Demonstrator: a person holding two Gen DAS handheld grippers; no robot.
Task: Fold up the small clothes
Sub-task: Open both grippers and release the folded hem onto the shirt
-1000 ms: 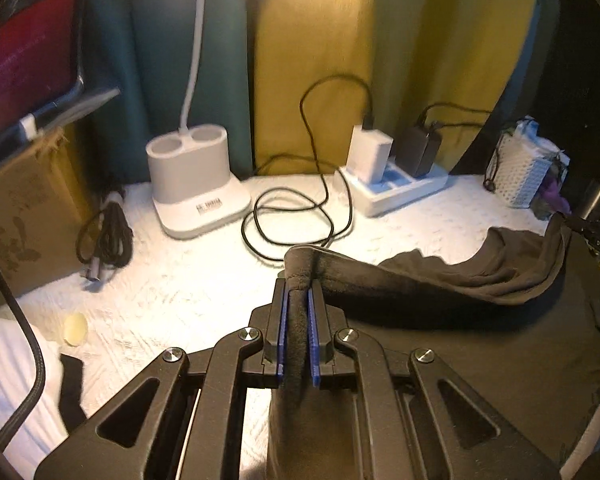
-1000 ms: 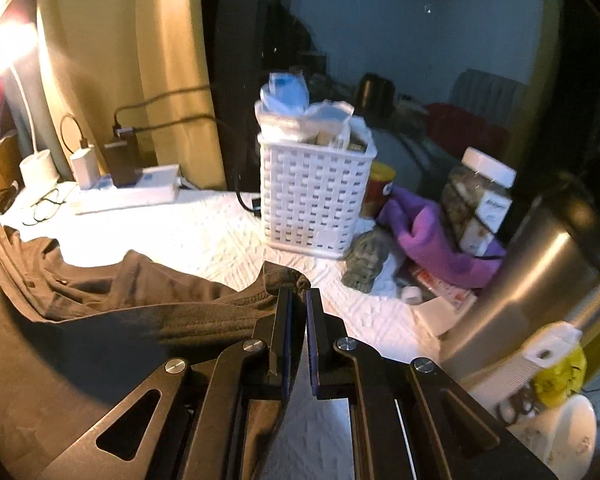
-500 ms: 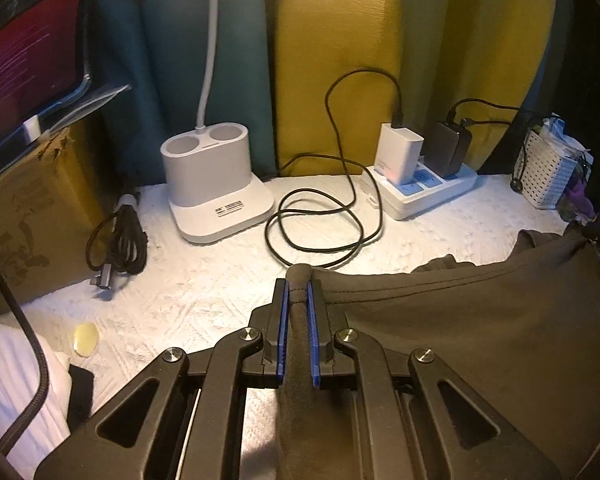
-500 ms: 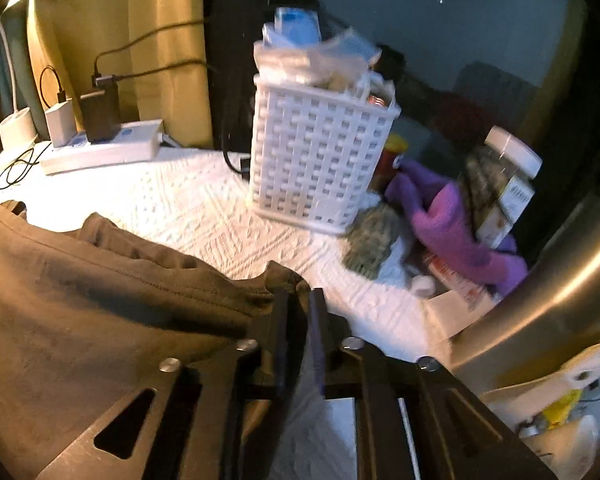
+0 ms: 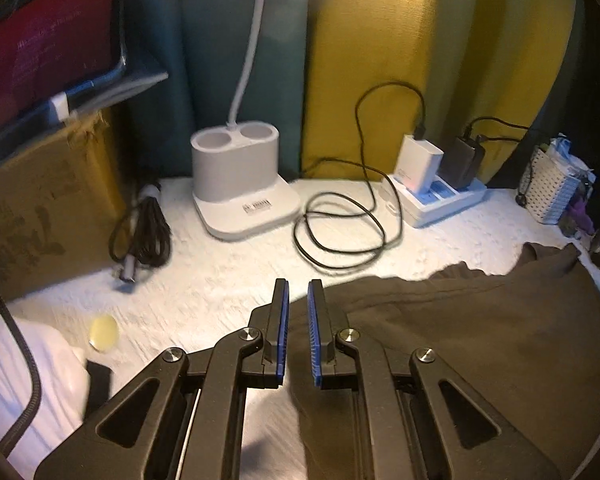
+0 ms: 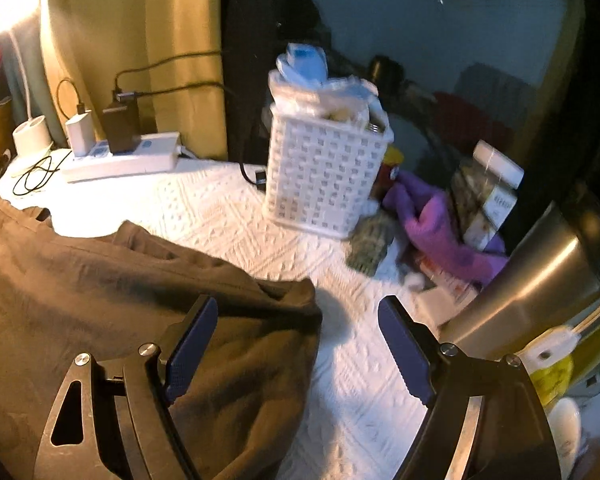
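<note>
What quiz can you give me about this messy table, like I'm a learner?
1. True or false: the dark brown cloth garment lies on the white textured table cover.
2. The crumpled fabric beside the white plastic lattice basket is: A purple, B green, C orange?
3. Fill in: ___ boxy chargers stand in the white power strip.

Key: 1 true; 2 A; 3 two.
</note>
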